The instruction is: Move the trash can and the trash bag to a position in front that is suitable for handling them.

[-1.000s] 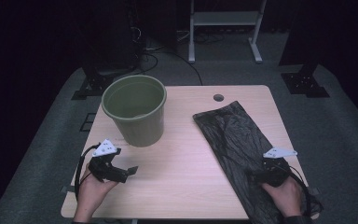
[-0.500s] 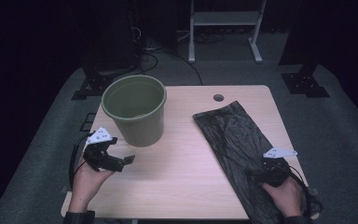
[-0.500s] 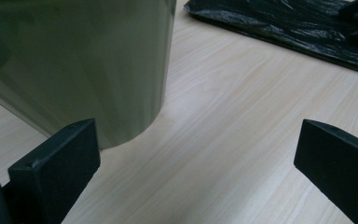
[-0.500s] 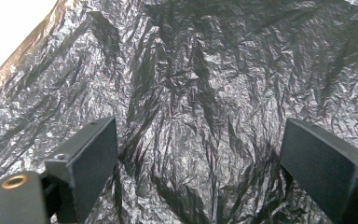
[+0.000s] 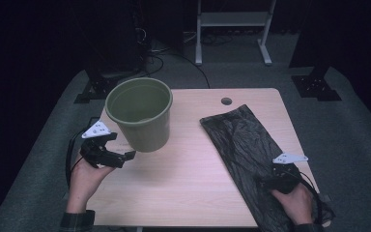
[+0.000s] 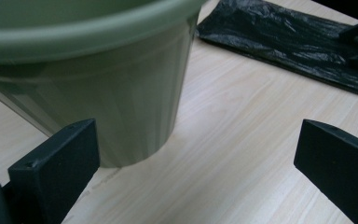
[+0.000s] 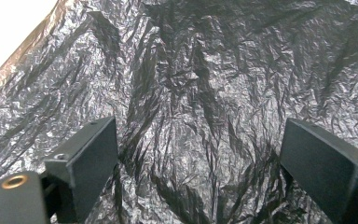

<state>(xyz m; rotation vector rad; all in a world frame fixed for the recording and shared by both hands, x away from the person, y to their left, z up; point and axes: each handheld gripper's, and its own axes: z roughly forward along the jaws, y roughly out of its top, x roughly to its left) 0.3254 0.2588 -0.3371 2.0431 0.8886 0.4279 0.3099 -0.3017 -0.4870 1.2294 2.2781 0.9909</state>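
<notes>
A green plastic bucket (image 5: 140, 113) stands upright on the left half of the wooden table (image 5: 188, 174). A crumpled black plastic bag (image 5: 244, 140) lies flat on the right half. My left gripper (image 5: 123, 153) hovers just left of the bucket's base, jaws open and pointing right. In the left gripper view the bucket (image 6: 98, 84) rises close behind the left jaw, and nothing sits in the left gripper (image 6: 196, 140). My right gripper (image 5: 268, 180) rests over the bag's near end. In the right gripper view the right gripper (image 7: 198, 135) is open wide above the bag (image 7: 200, 84).
A round cable hole (image 5: 226, 101) sits near the table's far edge. Grey carpet surrounds the table, with a white stand (image 5: 232, 29) and black equipment feet (image 5: 316, 84) behind. Bare wood lies between bucket and bag.
My left gripper has moved away from the person and slightly left, closer to the bucket's side. The right gripper has barely moved on the bag.
</notes>
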